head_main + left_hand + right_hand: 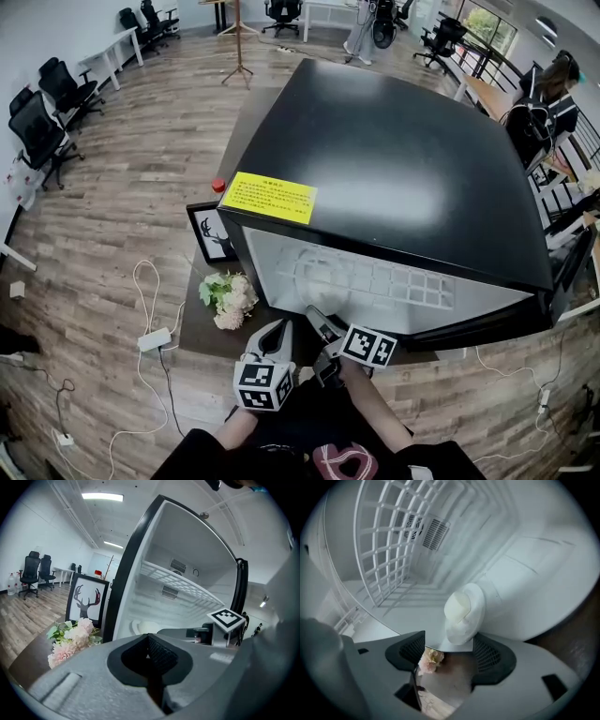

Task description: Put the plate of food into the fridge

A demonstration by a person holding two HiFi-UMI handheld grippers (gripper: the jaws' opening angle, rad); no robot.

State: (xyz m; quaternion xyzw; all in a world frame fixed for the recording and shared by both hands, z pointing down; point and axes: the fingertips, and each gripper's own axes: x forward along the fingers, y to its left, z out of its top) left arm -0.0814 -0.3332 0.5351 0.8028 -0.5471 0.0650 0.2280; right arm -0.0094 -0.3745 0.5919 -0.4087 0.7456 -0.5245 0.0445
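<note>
The black mini fridge (394, 169) stands with its white inside (375, 277) facing me. A white plate with pale food (461, 613) rests on the fridge's floor, also visible in the left gripper view as the plate (143, 626). My right gripper (450, 646) reaches into the fridge mouth, open, its wide-apart pads (492, 656) just short of the plate's near rim and not pressing on it. In the head view the right gripper (319, 321) is at the fridge's front edge. Beside it, left of it, my left gripper (278, 330) hangs shut and empty (149, 641).
A wire shelf (389, 541) spans the upper part of the fridge. Pink and white flowers (228, 298) and a framed deer picture (211, 232) sit left of the fridge. The open door (241, 592) is at the right. Cables and a power strip (155, 339) lie on the wooden floor.
</note>
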